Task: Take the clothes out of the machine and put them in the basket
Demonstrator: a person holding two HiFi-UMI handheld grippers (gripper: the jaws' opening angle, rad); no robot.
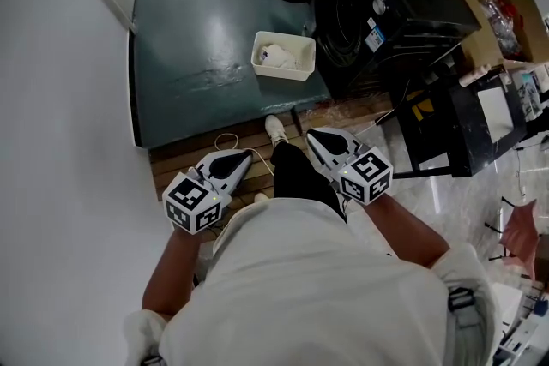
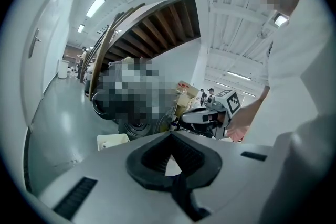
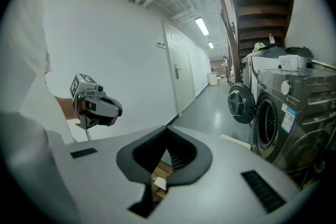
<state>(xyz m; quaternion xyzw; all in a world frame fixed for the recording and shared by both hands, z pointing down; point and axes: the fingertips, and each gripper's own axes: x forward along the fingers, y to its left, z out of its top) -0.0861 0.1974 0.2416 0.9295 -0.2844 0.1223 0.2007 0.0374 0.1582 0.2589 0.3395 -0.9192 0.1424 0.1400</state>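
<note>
Before the washing machine (image 1: 369, 17), left gripper (image 1: 244, 159) and right gripper (image 1: 316, 136) hover closed, empty (basket (image 1: 281, 73) set close for loading).

A white basket (image 1: 280, 72) with pale clothes (image 1: 279, 56) sits on the green floor (image 1: 197, 13) beside the dark machine (image 1: 403, 13).

Left tool (image 1: 247, 155), right tool (image 1: 312, 135) side by side, tilted slightly down, jaws together, empty
</note>
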